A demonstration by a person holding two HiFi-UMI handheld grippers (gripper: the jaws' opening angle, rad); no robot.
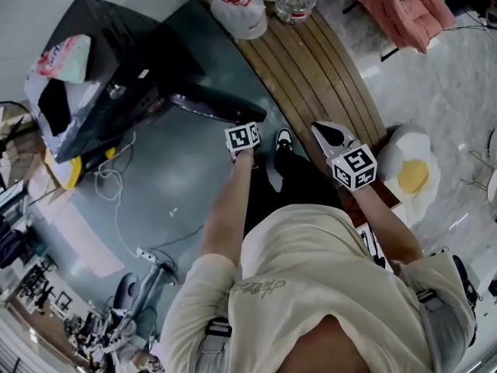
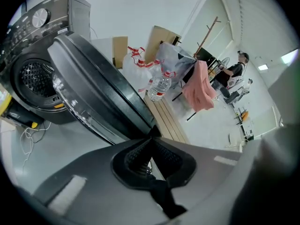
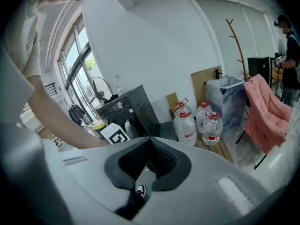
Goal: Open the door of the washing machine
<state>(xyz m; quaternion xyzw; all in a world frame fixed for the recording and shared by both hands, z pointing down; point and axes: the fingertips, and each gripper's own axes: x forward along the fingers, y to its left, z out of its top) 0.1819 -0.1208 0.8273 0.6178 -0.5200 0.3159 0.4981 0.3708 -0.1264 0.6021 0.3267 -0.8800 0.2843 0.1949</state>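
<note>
Already, the job looks essentially done. A dark front-loading washing machine [image 2: 70,13] stands on a grey floor [image 1: 167,185], and its round drum opening [image 2: 35,76] is plainly exposed in the left gripper view. The door [image 2: 98,88], a large round dark panel with a glass bowl on its inner face, has swung far out from the machine's front, its free edge pointing toward the person. Seen from the head view, it juts out from the machine as a long dark blade.

The left gripper [image 2: 152,136] points steeply down at that free edge. Its jaws are fully closed, tip against tip, with nothing visible between them. The door's rim sits right at the tips, but whether they touch it cannot be told.

The right gripper [image 3: 149,142] hangs well apart from the machine, over a slatted wooden bench [image 1: 311,68]. Its jaws are closed too, and it is empty.

What may be left, at most, is nudging the door wider and drawing the left gripper away. The opening itself seems complete.
</note>
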